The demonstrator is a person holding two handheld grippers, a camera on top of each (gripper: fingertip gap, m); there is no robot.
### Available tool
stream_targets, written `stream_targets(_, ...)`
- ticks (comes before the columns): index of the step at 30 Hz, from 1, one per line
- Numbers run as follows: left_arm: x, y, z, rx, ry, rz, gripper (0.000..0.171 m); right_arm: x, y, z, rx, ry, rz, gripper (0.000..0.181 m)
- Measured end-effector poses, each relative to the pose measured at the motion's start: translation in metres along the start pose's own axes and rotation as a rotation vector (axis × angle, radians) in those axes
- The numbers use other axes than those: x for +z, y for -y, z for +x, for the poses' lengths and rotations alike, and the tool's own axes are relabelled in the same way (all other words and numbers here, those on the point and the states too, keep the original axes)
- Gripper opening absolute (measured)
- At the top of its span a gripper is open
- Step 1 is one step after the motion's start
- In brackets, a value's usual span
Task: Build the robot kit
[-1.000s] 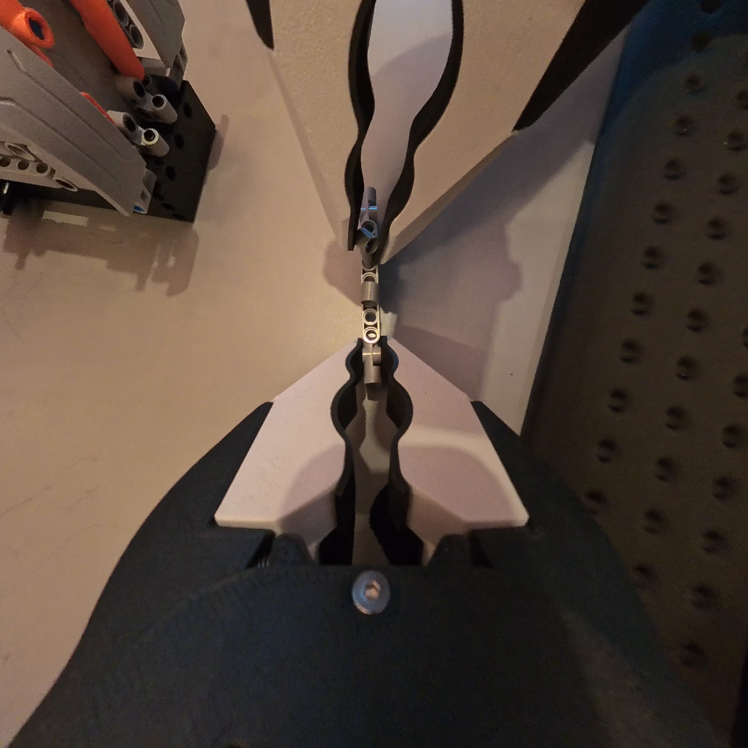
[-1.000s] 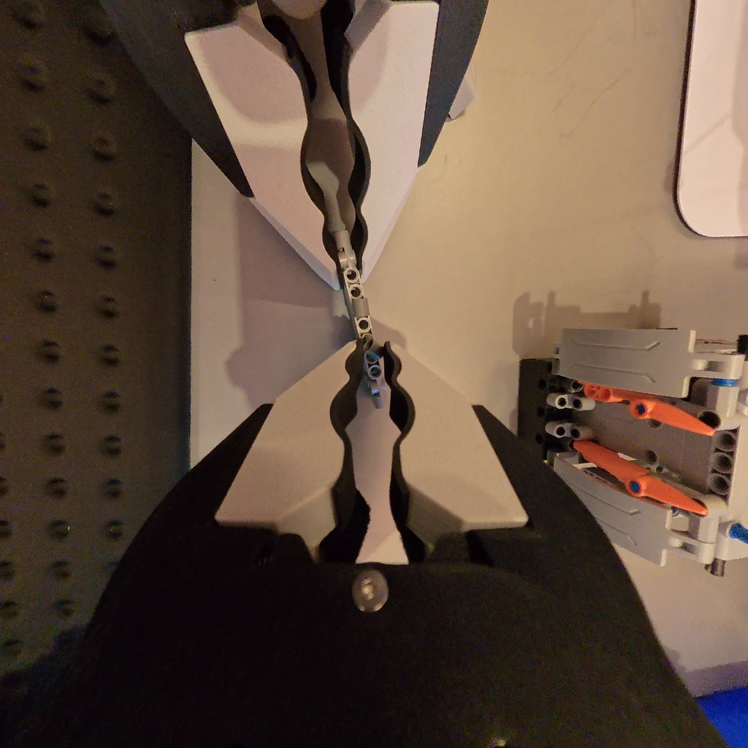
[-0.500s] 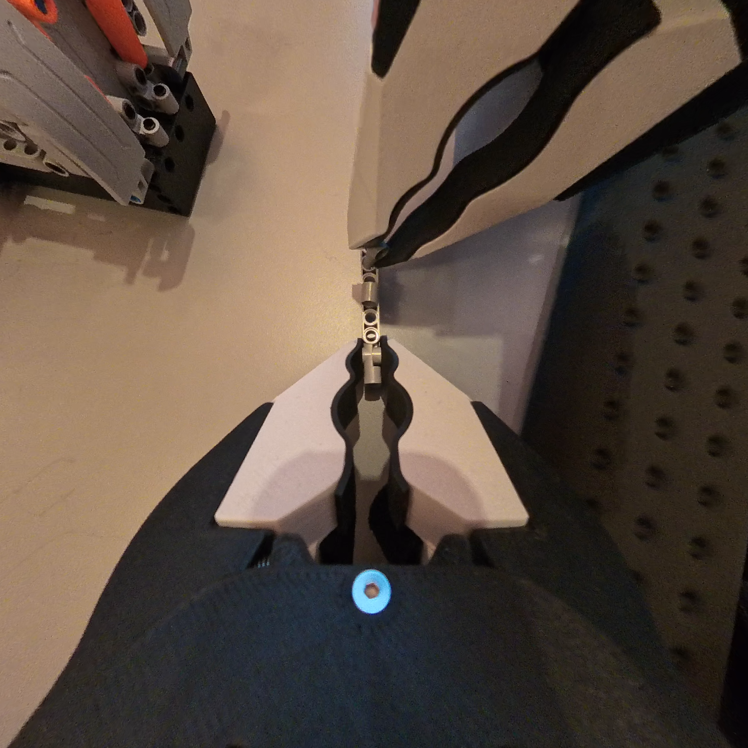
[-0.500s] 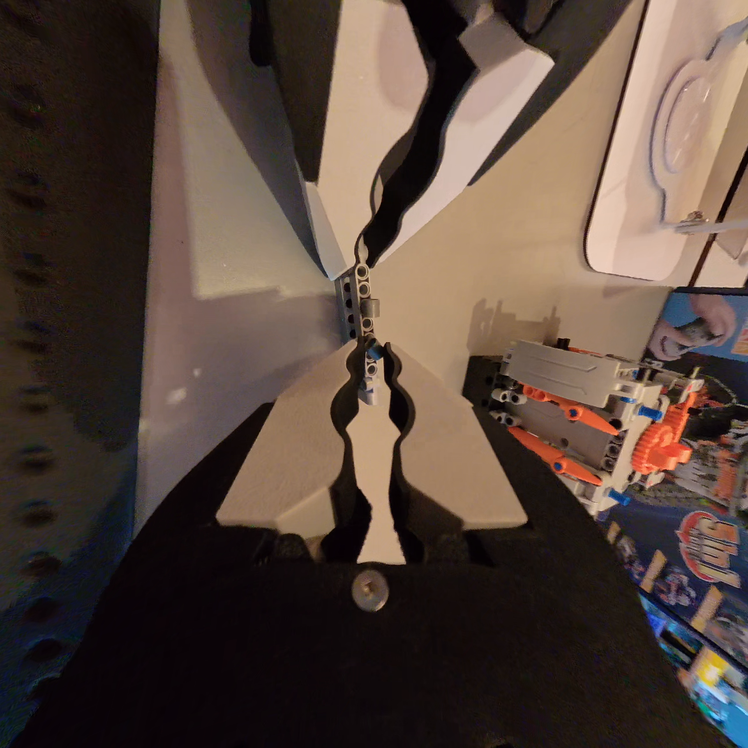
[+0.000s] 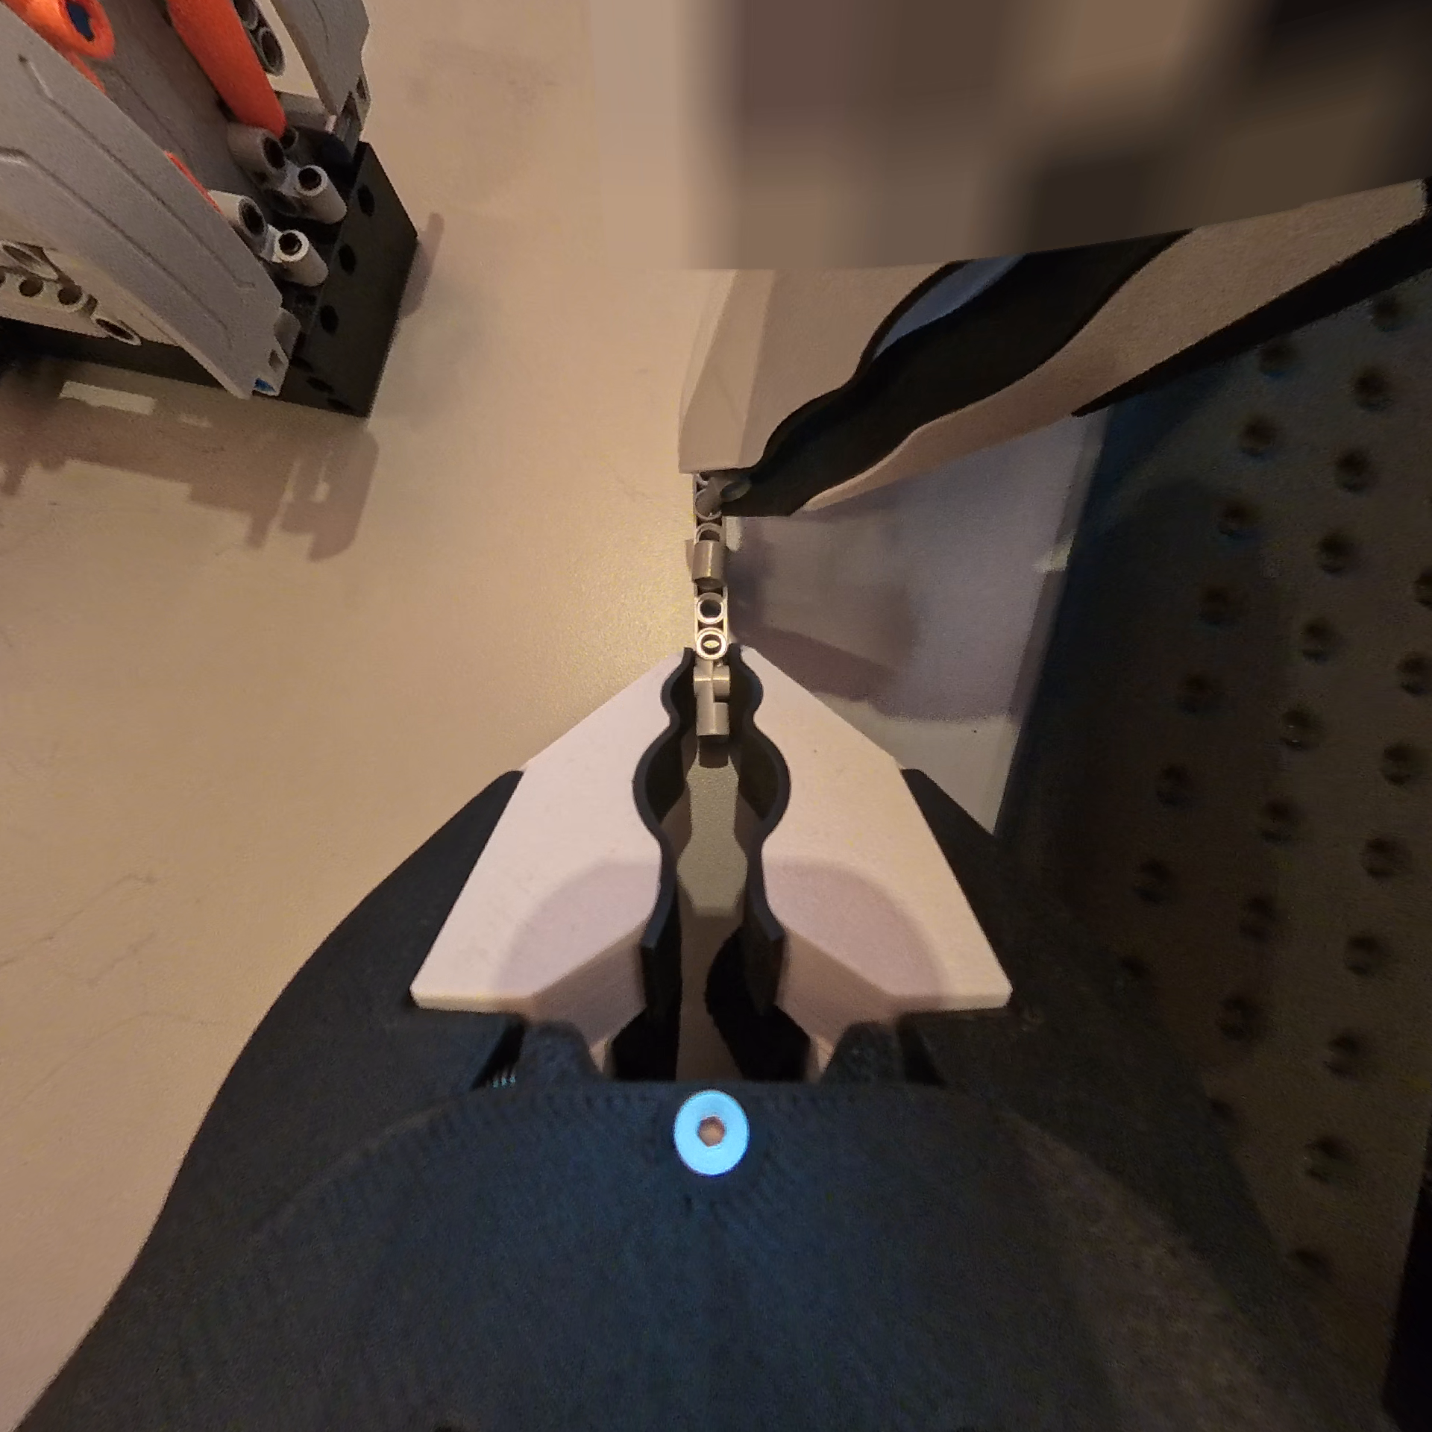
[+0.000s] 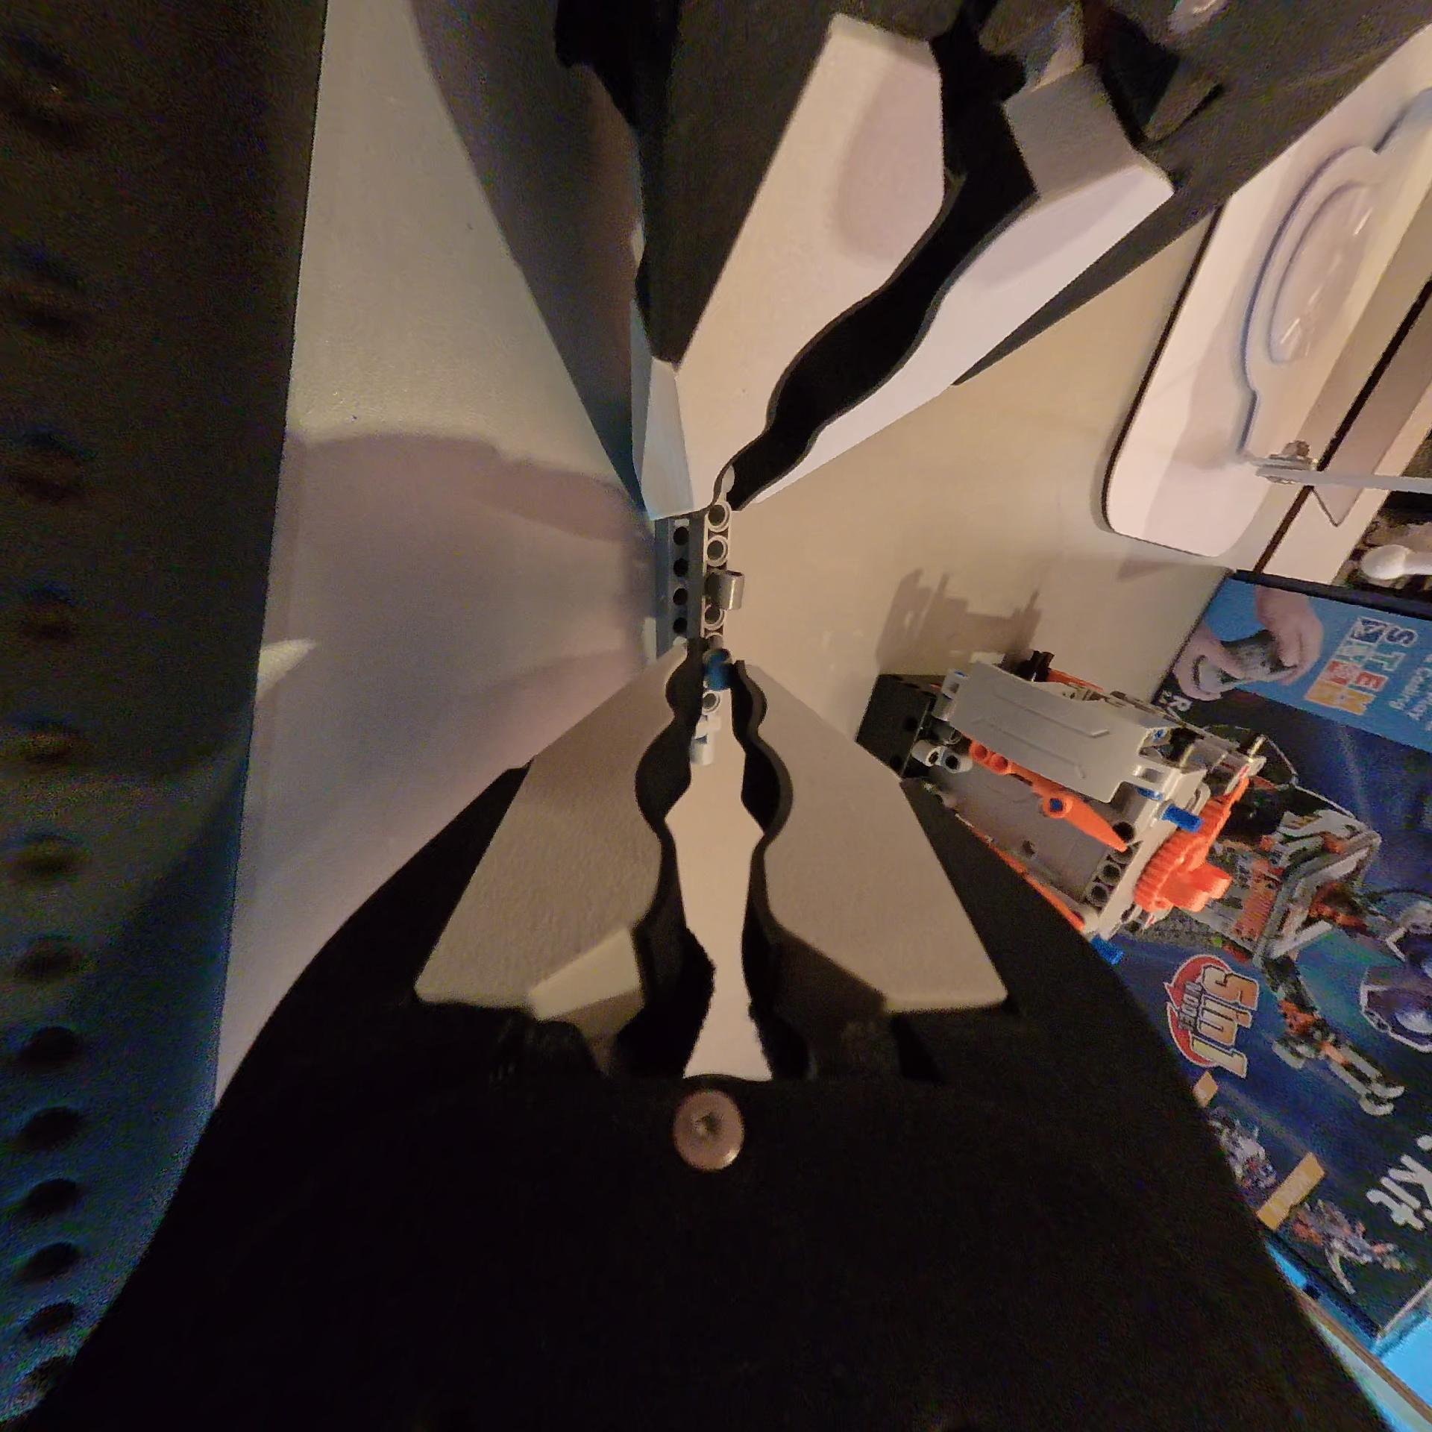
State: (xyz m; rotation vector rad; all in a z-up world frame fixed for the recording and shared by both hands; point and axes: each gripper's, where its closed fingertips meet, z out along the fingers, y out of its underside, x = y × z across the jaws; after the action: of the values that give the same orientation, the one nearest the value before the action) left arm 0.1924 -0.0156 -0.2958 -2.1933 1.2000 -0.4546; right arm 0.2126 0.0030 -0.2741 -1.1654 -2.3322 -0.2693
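Note:
A small grey beam assembly (image 5: 710, 589) with round holes is held in the air between both grippers. My left gripper (image 5: 711, 672) is shut on its near end. The right gripper (image 5: 724, 484) comes in from the upper right, tilted, shut on its far end. In the right wrist view my right gripper (image 6: 711, 666) is shut on the end with a blue pin (image 6: 717, 666). The grey beam assembly (image 6: 701, 577) runs up to the left gripper (image 6: 717, 496), which is shut on the other end.
A grey, orange and black brick model stands on the beige table (image 5: 232, 659) at upper left (image 5: 178, 194), and in the right wrist view at right (image 6: 1085, 783). A dark perforated mat (image 5: 1278, 775) lies alongside. A blue printed box (image 6: 1317, 891) and a white tray (image 6: 1255, 310) lie to the right. Left and right tips are no more than a few centimetres apart.
The right gripper has rolled and swung from straight opposite to a tilt from the upper right, still holding the assembly. My left gripper has stayed almost still. The right view now shows the box.

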Motion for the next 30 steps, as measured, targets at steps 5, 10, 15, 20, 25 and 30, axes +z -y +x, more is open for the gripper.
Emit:
stream_targets(5,0.0001,0.0002,0.0001,-0.003,-0.004,0.002,0.005,0.0002,-0.0002,-0.0007,-0.017,0.107,0.01,0.005)
stream_targets(10,0.0,0.0002,0.0001,-0.006,-0.01,0.005,0.005,0.0004,-0.0004,-0.0017,-0.044,0.244,0.026,0.004)
stream_targets(15,0.0001,0.0005,0.0,-0.013,-0.021,0.012,0.005,0.0002,-0.0005,-0.0033,-0.064,0.358,0.037,0.004)
stream_targets(20,0.0,0.0007,-0.0007,-0.052,-0.058,0.024,0.005,-0.0002,-0.0001,-0.0046,-0.065,0.441,0.059,0.004)
stream_targets(25,0.0,0.001,-0.0012,-0.058,-0.064,0.032,0.005,-0.0006,0.0005,-0.0065,-0.078,0.474,0.073,0.004)
stream_targets(30,0.0,0.0013,-0.0012,-0.079,-0.085,0.041,0.005,-0.0005,0.0004,-0.0057,-0.084,0.509,0.088,0.003)
